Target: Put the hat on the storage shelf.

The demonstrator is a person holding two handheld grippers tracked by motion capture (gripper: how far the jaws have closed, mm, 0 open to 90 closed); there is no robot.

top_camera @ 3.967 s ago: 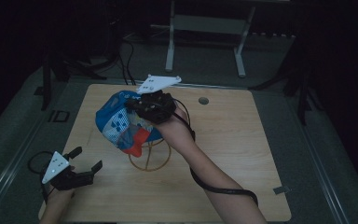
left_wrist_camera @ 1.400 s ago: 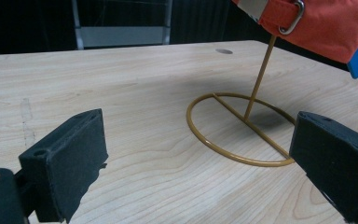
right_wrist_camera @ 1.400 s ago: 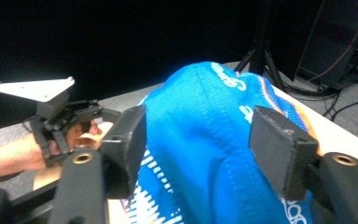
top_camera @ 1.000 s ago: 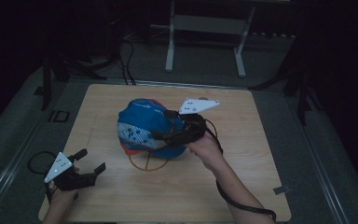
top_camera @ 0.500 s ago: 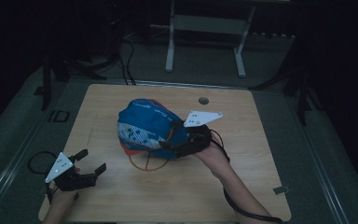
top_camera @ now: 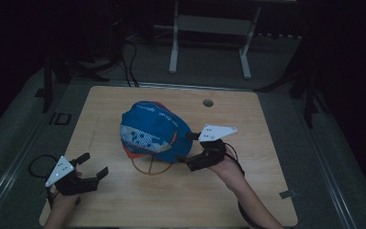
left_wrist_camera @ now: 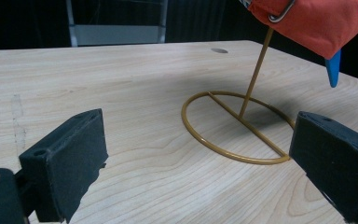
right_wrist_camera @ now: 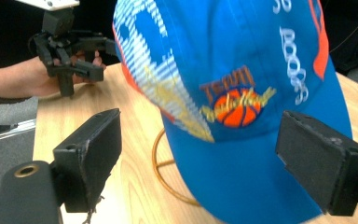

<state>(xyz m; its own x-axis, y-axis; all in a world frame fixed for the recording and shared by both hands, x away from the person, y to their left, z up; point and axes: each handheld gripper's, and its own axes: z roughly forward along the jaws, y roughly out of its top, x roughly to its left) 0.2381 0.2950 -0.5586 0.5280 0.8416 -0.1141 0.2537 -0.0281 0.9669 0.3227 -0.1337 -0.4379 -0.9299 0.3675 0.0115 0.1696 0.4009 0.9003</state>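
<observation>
Gaping jaws on the right gripper, nothing between them, just beside the lower-right edge of the blue basketball cap at frame centre. The cap sits on a gold wire stand, ring base flat on the wooden table. Left gripper, lower left of frame, jaws also spread and empty, well apart from the stand. Risk: the cap looks perched only on a thin rod, so a nudge from the right jaws could tip the stand or slide the cap off.
</observation>
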